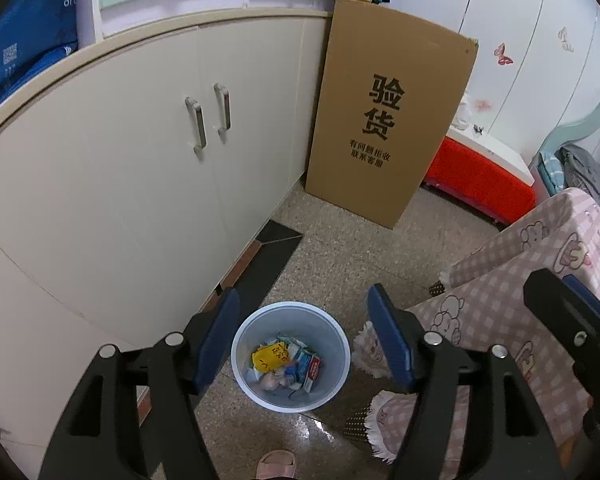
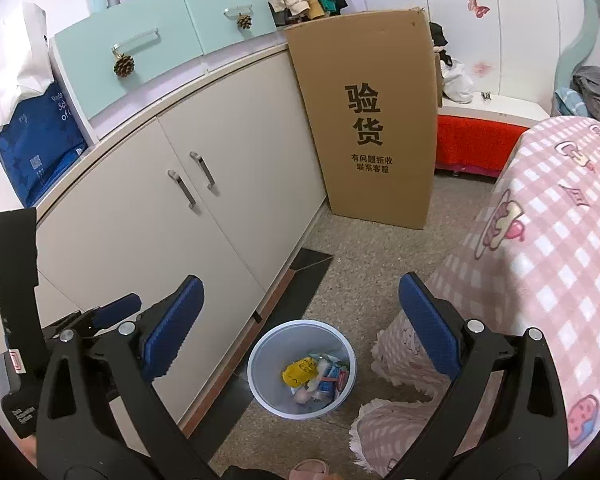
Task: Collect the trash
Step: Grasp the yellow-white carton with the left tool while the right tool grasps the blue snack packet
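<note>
Your left gripper (image 1: 304,344) hangs over the bin with its jaws spread and nothing between the blue pads (image 1: 216,340); through the gap you look straight down into the trash bin (image 1: 246,344) on the floor. Your right gripper (image 2: 300,328) is likewise released and empty, pads well apart, aimed at the same bin (image 2: 260,364) from a little further to the side. Inside the bin lies the collected trash (image 1: 284,364): a yellow wrapper (image 1: 270,358) on top, with white and blue packets and something pale and rounded beneath it. Judging by that, at least one drop-off looks finished, and with both grippers free you seem ready to fetch the next piece, if any remains. That is the weak spot: no loose litter shows on the speckled floor (image 1: 340,248) between the white cabinet (image 1: 140,160), the leaning cardboard box (image 1: 380,120) and the pink checked bedcover (image 2: 540,240), but the floor under the bed's fringe, behind the box and behind you is out of view. The lower items in the bin are too jumbled to name, and only the toe of a pink slipper (image 1: 276,464) shows at the bottom edge.
</note>
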Available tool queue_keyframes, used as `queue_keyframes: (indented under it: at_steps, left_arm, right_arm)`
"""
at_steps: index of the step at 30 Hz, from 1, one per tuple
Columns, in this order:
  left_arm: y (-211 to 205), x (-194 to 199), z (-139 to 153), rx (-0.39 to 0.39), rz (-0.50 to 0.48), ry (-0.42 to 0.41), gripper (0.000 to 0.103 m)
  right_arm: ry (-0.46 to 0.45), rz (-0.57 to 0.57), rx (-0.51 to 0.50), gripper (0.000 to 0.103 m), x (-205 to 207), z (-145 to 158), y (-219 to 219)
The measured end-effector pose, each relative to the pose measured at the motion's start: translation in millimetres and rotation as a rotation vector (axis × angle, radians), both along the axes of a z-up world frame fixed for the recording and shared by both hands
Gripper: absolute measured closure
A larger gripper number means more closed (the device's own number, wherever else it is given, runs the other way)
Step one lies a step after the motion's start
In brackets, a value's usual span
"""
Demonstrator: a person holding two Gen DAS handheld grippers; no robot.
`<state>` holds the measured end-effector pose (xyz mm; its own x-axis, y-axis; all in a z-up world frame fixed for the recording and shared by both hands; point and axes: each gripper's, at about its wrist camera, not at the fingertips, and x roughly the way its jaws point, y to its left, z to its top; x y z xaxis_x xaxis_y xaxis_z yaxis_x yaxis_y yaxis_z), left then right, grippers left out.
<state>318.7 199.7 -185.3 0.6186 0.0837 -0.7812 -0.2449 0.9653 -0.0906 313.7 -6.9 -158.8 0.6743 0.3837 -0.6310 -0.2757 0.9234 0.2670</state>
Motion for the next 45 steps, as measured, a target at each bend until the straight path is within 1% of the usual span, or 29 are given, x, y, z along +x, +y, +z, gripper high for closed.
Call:
queue_keyframes:
  at_steps: [4, 11, 16, 19, 21, 23, 26, 28, 29, 32, 37, 42, 45]
  left_arm:
    - [-7.0, -7.2, 13.9, 0.01, -0.007, -0.026, 0.035]
    - [-30.7, -25.9, 55.6, 0.009, -0.03, -0.107, 0.031]
    - [-71.1, -36.6, 83.8, 0.013, -0.085, -0.158, 0.029]
    - [-97.6, -37.8, 94.7, -0.004, -0.119, -0.172, 0.027]
    - [-121.2, -35.4, 101.5, -0.028, -0.151, -0.173, 0.027]
    - [-146.3, -33.9, 106.7, -0.032, -0.184, -0.175, 0.027]
    - [-190.6, -32.6, 111.7, -0.005, -0.245, -0.18, 0.027]
    - [-230.9, -27.9, 114.2, 0.022, -0.315, -0.177, 0.027]
    - [-244.4, -26.4, 114.8, 0.03, -0.336, -0.177, 0.027]
    - [-295.7, -18.2, 115.1, 0.057, -0.417, -0.185, 0.027]
    - [-377.8, -0.7, 106.5, 0.095, -0.556, -0.178, 0.027]
    - [-439.4, 17.0, 94.0, 0.142, -0.647, -0.174, 0.027]
    - [-460.2, 35.1, 87.4, 0.144, -0.671, -0.166, 0.027]
  right_arm:
    - [-0.021, -0.006, 0.008, 0.007, -8.4, 12.1, -8.4]
    - [-0.074, -0.036, 0.029, 0.007, -26.4, 42.6, -36.2]
    - [-0.116, -0.078, 0.042, 0.007, -42.6, 67.8, -81.1]
    - [-0.137, -0.121, 0.045, 0.007, -51.0, 79.7, -114.1]
    - [-0.149, -0.153, 0.045, 0.007, -55.8, 85.8, -137.5]
    - [-0.166, -0.193, 0.036, 0.007, -61.0, 91.5, -163.6]
    - [-0.186, -0.267, 0.016, 0.007, -68.3, 97.6, -208.5]
    - [-0.192, -0.335, 0.003, 0.007, -72.9, 98.3, -244.4]
    - [-0.19, -0.359, -0.003, 0.007, -74.0, 97.6, -256.6]
    - [-0.168, -0.445, -0.017, 0.007, -75.6, 91.5, -308.5]
    - [-0.14, -0.546, -0.025, 0.007, -78.5, 77.0, -372.4]
    - [-0.104, -0.608, -0.009, 0.007, -69.7, 60.3, -419.0]
    - [-0.084, -0.621, -0.005, 0.007, -63.3, 52.7, -435.1]
